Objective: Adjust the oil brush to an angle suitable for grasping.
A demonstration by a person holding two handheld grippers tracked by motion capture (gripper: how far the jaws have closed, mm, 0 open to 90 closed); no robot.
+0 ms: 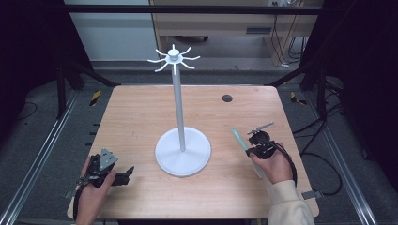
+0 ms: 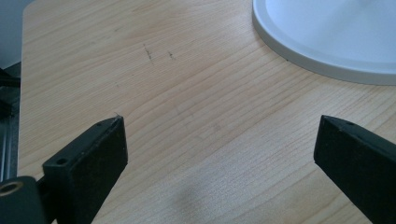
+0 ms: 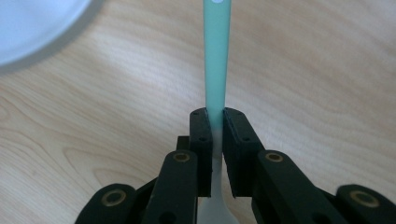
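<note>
In the high view, the left gripper [image 1: 126, 175] is rested low on the wooden desk [image 1: 136, 117], the white hook stand [image 1: 182, 150] upright at centre. In the left gripper view, jaws are spread, empty. In the right gripper view, jaws are clamped on a slim, smooth teal handle [image 3: 215, 60]; its holed tip is best steered steadily toward a hook.

No text, label, brand, number or sign can be read on anything in any view.
</note>
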